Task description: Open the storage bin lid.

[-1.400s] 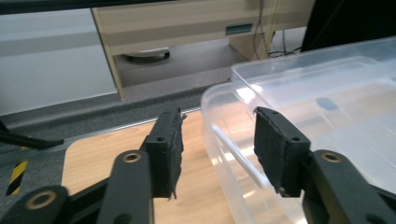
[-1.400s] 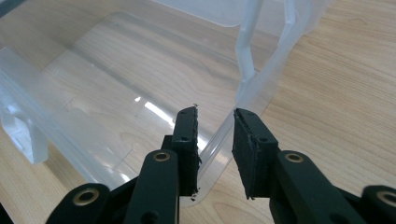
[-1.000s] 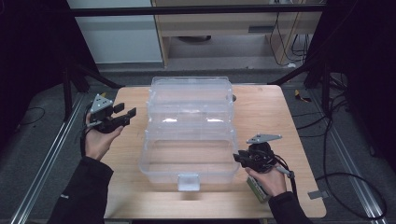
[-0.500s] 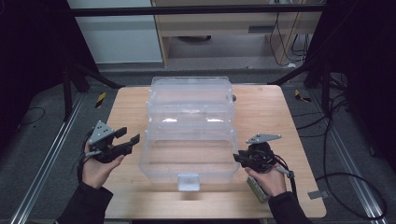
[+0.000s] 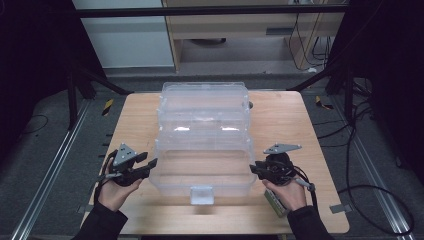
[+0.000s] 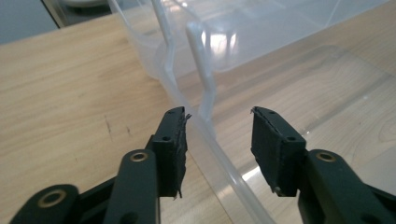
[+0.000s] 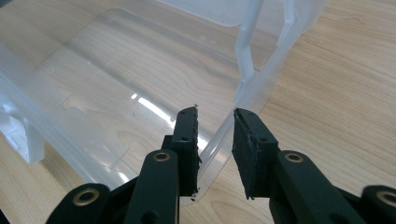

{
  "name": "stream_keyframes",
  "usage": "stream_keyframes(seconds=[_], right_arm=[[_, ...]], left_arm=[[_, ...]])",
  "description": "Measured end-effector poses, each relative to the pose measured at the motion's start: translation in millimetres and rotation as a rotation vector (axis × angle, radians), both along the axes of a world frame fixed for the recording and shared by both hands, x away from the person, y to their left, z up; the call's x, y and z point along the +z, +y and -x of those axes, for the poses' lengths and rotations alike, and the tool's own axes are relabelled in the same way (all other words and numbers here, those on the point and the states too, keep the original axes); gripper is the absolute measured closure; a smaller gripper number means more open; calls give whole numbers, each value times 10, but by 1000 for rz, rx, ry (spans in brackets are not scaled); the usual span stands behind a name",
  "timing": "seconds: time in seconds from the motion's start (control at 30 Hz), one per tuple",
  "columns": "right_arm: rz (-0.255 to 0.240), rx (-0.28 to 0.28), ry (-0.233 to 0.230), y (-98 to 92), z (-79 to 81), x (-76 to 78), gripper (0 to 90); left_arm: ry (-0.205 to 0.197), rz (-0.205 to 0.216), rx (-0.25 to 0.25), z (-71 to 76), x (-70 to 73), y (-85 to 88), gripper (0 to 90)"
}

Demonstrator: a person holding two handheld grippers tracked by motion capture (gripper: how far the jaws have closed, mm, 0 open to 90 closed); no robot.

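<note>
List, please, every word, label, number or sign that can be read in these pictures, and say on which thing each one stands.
No text can be read.
Clear plastic box: no print visible; its front latch is blank.
Greenish object under the right hand: it may carry marks, but they are too small and blurred to read.
Yellow-black striped pieces on the floor: warning stripes, no words.

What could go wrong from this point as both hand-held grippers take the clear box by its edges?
1. The left hand-held gripper, jaws just closing, straddles the clear box wall without pinching it; lifting now may tilt the box.
2. The right hand-held gripper holds only a thin, slick rim, which may slip or flex.
</note>
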State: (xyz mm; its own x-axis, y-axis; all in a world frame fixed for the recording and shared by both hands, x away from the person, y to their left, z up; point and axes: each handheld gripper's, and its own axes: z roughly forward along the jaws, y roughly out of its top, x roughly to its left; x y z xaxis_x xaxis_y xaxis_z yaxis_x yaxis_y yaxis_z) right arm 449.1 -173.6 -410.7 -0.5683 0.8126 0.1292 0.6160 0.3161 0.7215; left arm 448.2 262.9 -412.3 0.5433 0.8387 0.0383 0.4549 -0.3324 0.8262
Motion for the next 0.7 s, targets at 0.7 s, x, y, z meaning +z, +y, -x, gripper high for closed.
stream_keyframes(seconds=[0.7], right_arm=[[26,-21,-17,41,11,7,711]], left_arm=[[11,48,-1,11,7,65,602]])
